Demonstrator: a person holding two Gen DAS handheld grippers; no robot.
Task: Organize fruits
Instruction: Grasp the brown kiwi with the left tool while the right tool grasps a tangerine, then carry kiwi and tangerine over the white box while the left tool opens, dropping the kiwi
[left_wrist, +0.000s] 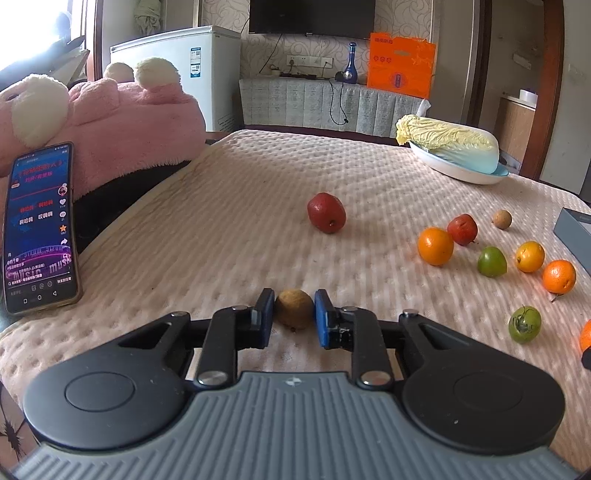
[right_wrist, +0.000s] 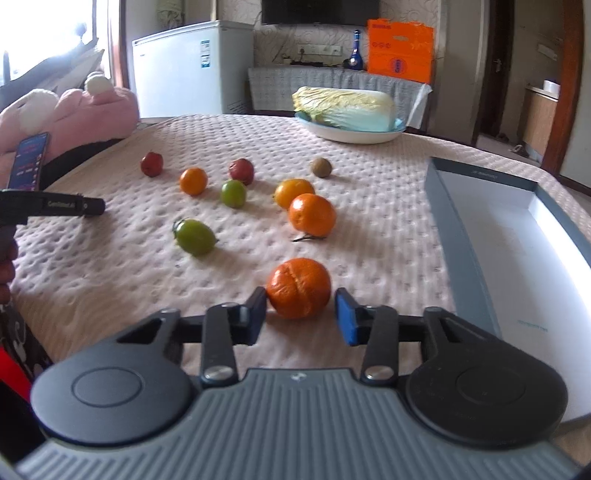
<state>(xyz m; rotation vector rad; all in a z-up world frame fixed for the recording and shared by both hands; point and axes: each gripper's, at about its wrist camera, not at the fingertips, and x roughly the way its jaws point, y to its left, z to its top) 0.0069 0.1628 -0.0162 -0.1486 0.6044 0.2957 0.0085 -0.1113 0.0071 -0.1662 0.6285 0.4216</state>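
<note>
Fruits lie scattered over the quilted cream cloth (left_wrist: 229, 206) that covers the table; nearest the left gripper (left_wrist: 294, 312) is a small brown fruit (left_wrist: 294, 308), seated between its blue pads, which look pressed against both sides of it, so the jaws are closed on the fruit while it rests on the cloth; beyond it, alone near the middle, sits a red fruit (left_wrist: 326, 213). To the right in the left wrist view are an orange (left_wrist: 435, 246), a second red fruit (left_wrist: 462, 229) just behind it, a green fruit (left_wrist: 492, 261), a yellow-orange one (left_wrist: 529, 256), another orange (left_wrist: 559, 277), a green tomato (left_wrist: 524, 324) and a small tan fruit (left_wrist: 501, 219) farther back.

The right gripper (right_wrist: 301, 314) frames a creased orange (right_wrist: 298, 288) that sits on the cloth; its left pad touches the peel, while the right pad appears to stand a little clear, though the angle makes that hard to judge; the jaws are partly open and not clamped. Just right of it lies an open grey box (right_wrist: 465, 258) with a white floor. At the far edge a napa cabbage (right_wrist: 343, 107) rests in a pale bowl (right_wrist: 351, 137); a phone (left_wrist: 40, 229) with a lit screen leans against a pink plush toy (left_wrist: 122, 125) on the left.
</note>
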